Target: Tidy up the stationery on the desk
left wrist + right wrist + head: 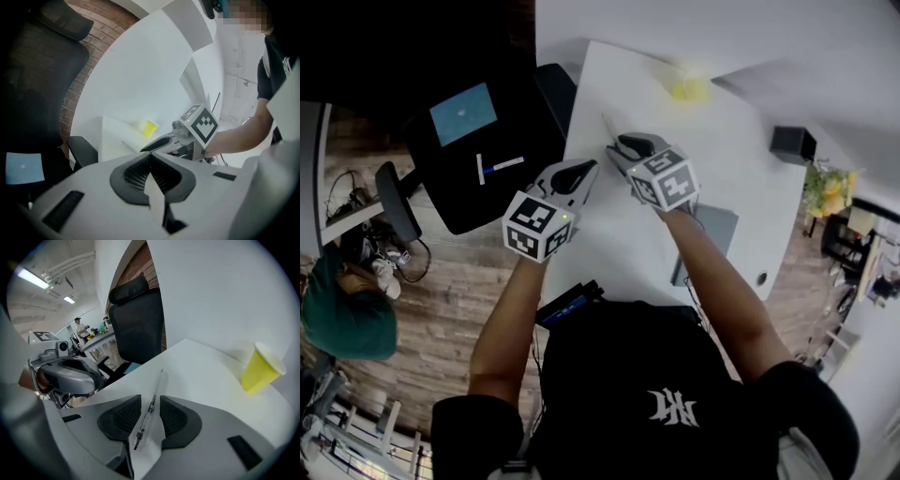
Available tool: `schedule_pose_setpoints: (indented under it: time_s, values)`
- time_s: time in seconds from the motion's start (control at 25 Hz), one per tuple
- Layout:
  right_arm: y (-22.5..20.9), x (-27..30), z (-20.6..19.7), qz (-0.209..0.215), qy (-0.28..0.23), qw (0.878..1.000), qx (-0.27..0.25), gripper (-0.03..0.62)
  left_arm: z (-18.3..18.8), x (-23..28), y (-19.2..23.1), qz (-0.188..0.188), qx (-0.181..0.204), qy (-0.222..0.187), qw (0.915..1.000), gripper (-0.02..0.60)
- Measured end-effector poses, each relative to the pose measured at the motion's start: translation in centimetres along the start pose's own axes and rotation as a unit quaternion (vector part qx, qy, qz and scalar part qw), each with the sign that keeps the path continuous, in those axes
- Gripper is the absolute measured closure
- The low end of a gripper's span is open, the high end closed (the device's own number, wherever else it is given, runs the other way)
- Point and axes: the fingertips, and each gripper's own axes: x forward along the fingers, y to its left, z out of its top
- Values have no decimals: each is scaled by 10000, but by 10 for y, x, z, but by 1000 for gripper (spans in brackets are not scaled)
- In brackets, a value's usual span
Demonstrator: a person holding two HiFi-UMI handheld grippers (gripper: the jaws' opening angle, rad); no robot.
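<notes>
White desk (741, 178) carries the clear pen (146, 420), which lies flat on it, lengthwise between the jaws of our right hand-held gripper (150, 401); that gripper is released, pads either side of the barrel and not pressing. We judge the step to be the pick; we should settle onto the desk, keep the barrel centred on the pads, then close gently. Our left hand-held gripper (151, 157) hangs clenched and empty nearby; the yellow cup (260, 369) stands well apart, a likely holder.
</notes>
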Motion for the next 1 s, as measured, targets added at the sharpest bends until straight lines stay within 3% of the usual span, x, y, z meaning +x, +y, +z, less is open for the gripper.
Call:
schedule_pose_setpoints:
  time_s: [0.36, 0.6, 1.0]
  values:
    - [-6, -1, -2, -255, 63, 9994, -213, 519, 4, -9, 7, 53, 10, -22, 10000, 578]
    - [-5, -4, -3, -275, 34, 9994, -229, 526, 4, -15, 5, 73, -30, -31, 10000, 578]
    - [12, -48, 26, -268, -633, 9972, -294, 528, 9, -23, -29, 18, 176, 36, 9998, 578]
